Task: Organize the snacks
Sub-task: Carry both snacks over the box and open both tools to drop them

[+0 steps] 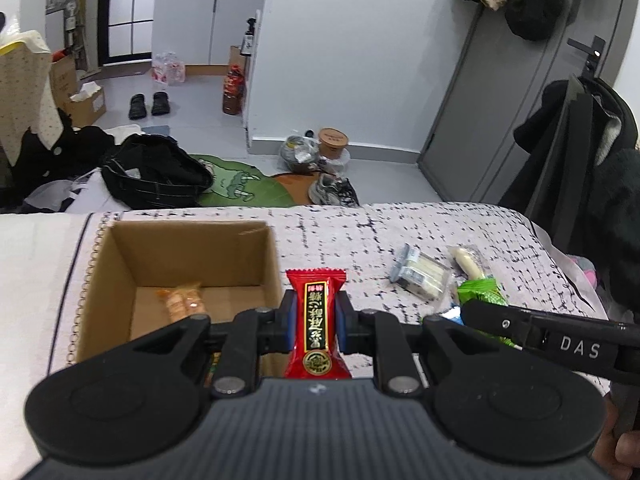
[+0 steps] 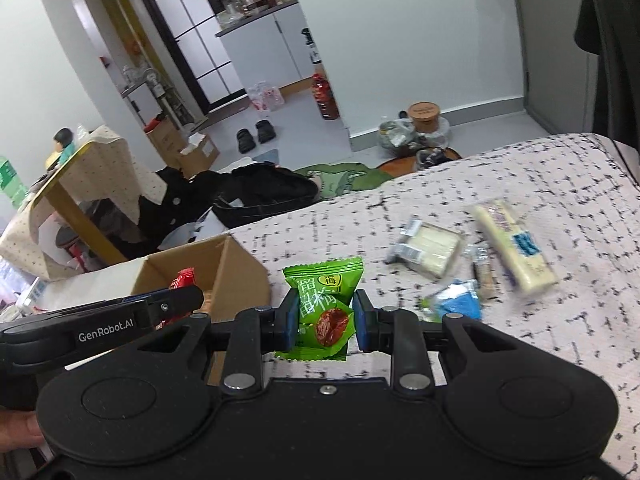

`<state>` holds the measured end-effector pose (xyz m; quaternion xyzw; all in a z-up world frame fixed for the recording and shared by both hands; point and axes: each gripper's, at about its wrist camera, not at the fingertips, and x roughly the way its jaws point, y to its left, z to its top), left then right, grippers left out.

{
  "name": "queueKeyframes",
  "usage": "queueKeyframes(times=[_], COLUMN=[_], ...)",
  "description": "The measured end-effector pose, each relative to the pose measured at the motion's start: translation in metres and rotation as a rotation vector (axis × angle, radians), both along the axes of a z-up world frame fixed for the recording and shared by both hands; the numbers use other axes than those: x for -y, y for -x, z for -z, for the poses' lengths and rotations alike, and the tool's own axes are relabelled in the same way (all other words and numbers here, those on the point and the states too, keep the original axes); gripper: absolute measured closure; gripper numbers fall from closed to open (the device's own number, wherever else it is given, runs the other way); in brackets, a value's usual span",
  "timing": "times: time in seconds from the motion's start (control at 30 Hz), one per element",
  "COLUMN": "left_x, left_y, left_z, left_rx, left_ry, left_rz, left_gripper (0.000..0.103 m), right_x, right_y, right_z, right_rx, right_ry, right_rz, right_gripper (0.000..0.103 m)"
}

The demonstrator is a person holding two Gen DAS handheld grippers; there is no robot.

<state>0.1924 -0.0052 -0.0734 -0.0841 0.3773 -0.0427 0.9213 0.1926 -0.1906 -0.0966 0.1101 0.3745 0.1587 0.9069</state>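
My left gripper [image 1: 315,312] is shut on a red snack packet [image 1: 316,320], held upright just right of an open cardboard box [image 1: 120,268]. An orange snack [image 1: 182,300] lies inside the box. My right gripper [image 2: 326,320] is shut on a green plum snack packet [image 2: 322,308], held above the patterned cover, right of the box [image 2: 240,276]. The red packet [image 2: 182,280] and the left gripper's finger [image 2: 176,300] show over the box in the right wrist view. The green packet [image 1: 480,292] shows in the left wrist view.
On the patterned bed cover [image 2: 520,340] lie a clear pack of white wafers [image 2: 430,246], a long pale bar [image 2: 516,248], a blue packet [image 2: 460,302] and a small thin stick [image 2: 482,268]. Beyond the bed edge the floor holds clothes, shoes and bags.
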Motion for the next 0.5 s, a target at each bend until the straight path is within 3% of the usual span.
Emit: queueKeyframes(times=[0.5], left_x=[-0.059], left_y=[0.007], left_z=[0.004], left_rx=[-0.022], left_ry=[-0.017], left_rz=[-0.129], left_gripper=[0.085], right_x=[-0.06], right_y=[-0.011], right_z=[0.0], right_rx=[-0.014], right_ry=[-0.047], right_rz=[-0.124], right_gripper=[0.076])
